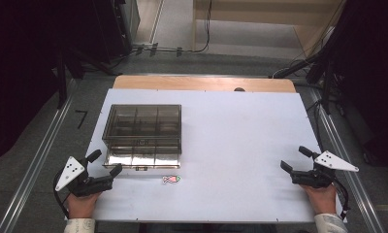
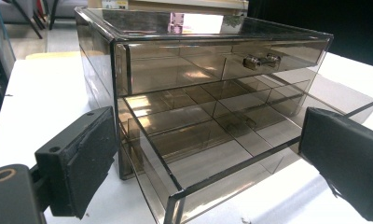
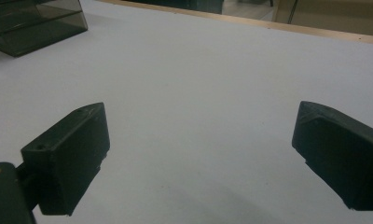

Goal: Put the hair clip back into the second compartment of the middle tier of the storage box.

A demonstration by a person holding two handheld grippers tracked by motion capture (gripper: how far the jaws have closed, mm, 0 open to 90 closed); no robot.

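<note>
Holding the left hand-held gripper [image 1: 105,163] at the lower left of the high view, we keep its jaws spread wide with nothing pinched between them. Just past its tips stands the smoked clear drawer box [image 1: 142,133], left of centre on the white desk [image 1: 240,141]. In the left hand-held gripper view [image 2: 208,154] the two black jaws frame the box's lower drawer [image 2: 212,158], which is pulled out toward us and shows its empty divided compartments; the near corner of that drawer sits between the jaws, and we cannot tell whether it touches them. The upper drawer [image 2: 222,60] is pushed in, its small metal knob [image 2: 261,60] toward the upper right of that frame. A small fish-shaped piece [image 1: 171,179], pink with a green end, lies on the desk just below the box, near the bottom centre of the high view. At the lower right, our right hand-held gripper [image 1: 295,158] rests with jaws equally spread over bare desk, well apart from the box; its own view [image 3: 198,154] catches a corner of the box at the upper left.
</note>
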